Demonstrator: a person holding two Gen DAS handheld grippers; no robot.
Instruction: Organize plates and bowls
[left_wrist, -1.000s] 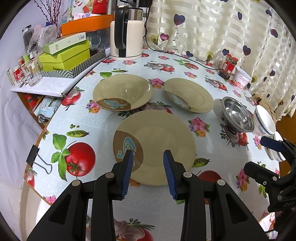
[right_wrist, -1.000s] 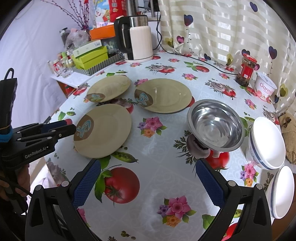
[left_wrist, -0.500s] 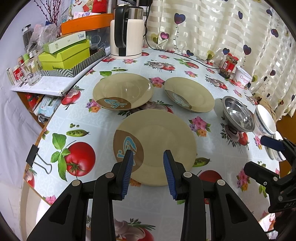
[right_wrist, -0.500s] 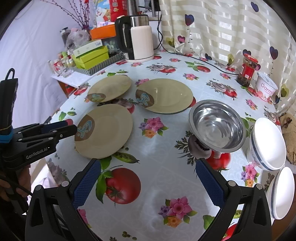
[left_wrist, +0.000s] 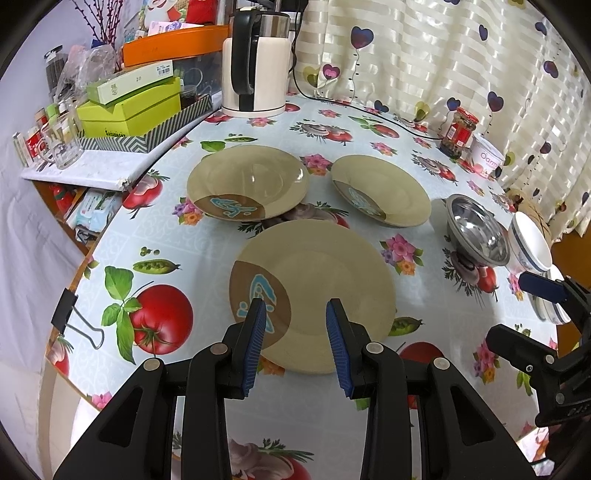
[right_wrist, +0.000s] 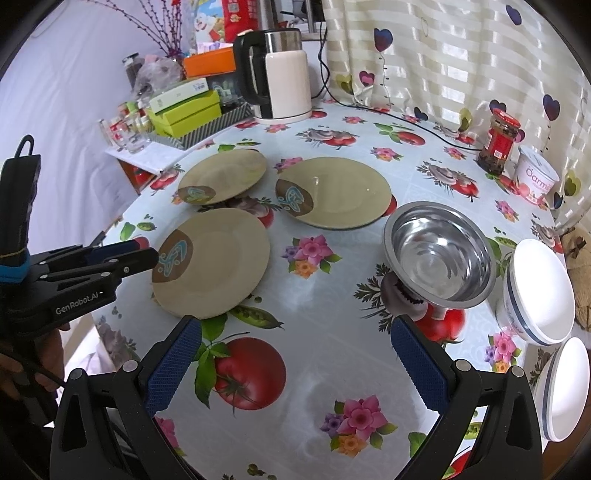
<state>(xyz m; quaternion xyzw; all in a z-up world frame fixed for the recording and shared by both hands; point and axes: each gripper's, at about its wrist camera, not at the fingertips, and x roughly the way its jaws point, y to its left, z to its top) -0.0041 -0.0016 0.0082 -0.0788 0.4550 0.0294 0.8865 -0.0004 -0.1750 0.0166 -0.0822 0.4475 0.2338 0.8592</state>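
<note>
Three tan plates with brown-and-blue patches lie apart on the tablecloth: a near plate (left_wrist: 314, 291) (right_wrist: 212, 262), a far left plate (left_wrist: 247, 181) (right_wrist: 225, 175) and a far right plate (left_wrist: 380, 192) (right_wrist: 336, 192). A steel bowl (left_wrist: 476, 232) (right_wrist: 439, 254) stands to their right, with two white bowls (right_wrist: 539, 291) (right_wrist: 565, 387) beyond it. My left gripper (left_wrist: 295, 314) (right_wrist: 122, 258) hovers open over the near plate's front rim. My right gripper (right_wrist: 295, 332) (left_wrist: 535, 314) is wide open above bare tablecloth, between the near plate and the steel bowl.
A kettle (left_wrist: 255, 59) with its cord, stacked green boxes (left_wrist: 129, 107), glass jars (left_wrist: 59, 140), a red-lidded jar (right_wrist: 498, 144) and a white tub (right_wrist: 535, 177) line the back. A binder clip (left_wrist: 74, 321) holds the cloth at the table's left edge.
Nothing has been taken hold of or let go. The right wrist view has drifted very slightly; both grippers keep their openings.
</note>
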